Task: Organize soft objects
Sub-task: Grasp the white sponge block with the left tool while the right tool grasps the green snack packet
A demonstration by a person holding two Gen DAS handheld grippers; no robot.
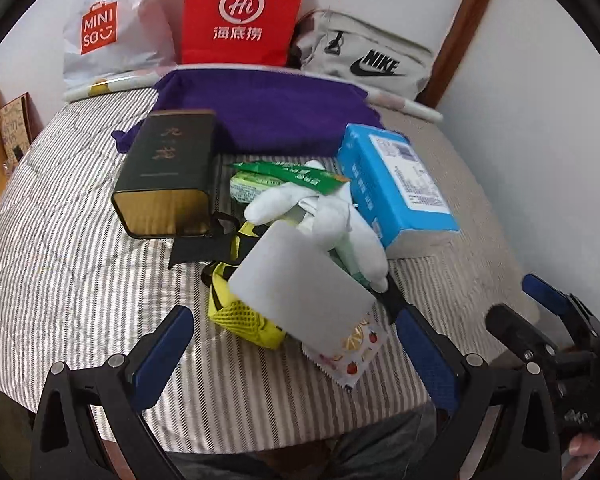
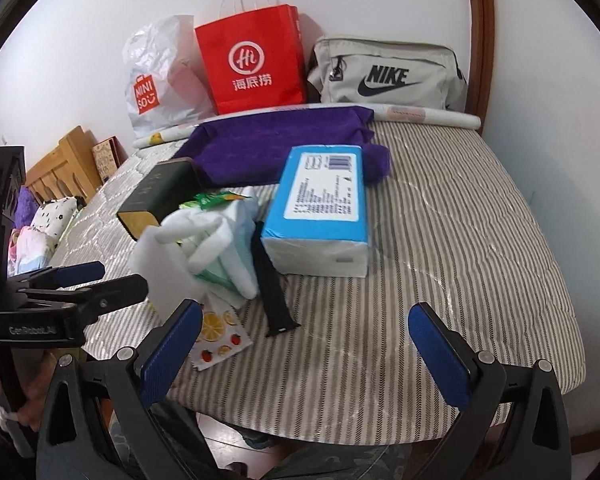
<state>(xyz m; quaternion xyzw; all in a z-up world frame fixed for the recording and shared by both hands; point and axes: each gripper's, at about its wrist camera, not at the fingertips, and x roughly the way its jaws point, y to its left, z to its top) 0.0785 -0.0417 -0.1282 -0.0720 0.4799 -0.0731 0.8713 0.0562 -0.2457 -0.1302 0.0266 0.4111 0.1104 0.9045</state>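
Soft pile, frame centre — both grippers (image 1: 292,344) (image 2: 306,344) spread wide, nothing held.
White glove (image 1: 320,216) is best pinched first, hard tin (image 1: 168,176) avoided.

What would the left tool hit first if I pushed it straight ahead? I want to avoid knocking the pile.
Probably the pale grey card, which lies right between the open left tool fingers, over the yellow mesh pouch. The white glove comes behind it. Depth is hard to judge through the fisheye.

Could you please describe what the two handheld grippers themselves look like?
Both the left gripper and right gripper have matte black angular frames with silver bolts and two fingers faced with textured blue pads. The left one's side carries pale lettering, partly legible.
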